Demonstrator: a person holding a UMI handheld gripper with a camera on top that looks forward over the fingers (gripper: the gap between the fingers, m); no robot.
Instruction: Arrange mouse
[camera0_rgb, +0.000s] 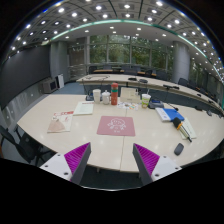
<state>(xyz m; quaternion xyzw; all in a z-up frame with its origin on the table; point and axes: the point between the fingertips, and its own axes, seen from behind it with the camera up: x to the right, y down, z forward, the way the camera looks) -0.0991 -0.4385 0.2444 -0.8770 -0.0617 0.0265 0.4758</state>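
Note:
A small dark mouse (179, 149) lies on the pale table (100, 150), just beyond my right finger. A pink mouse mat (116, 125) lies on the table ahead, centred beyond the fingers. My gripper (112, 160) is open and empty, held above the table's near edge, its magenta pads (77, 155) spread wide apart. Nothing stands between the fingers.
Bottles and cups (112, 96) stand at the table's far side. Papers and a book (62, 122) lie to the left, papers and a blue item (178, 120) to the right. A dark chair (25, 145) stands at the left. More desks stand behind.

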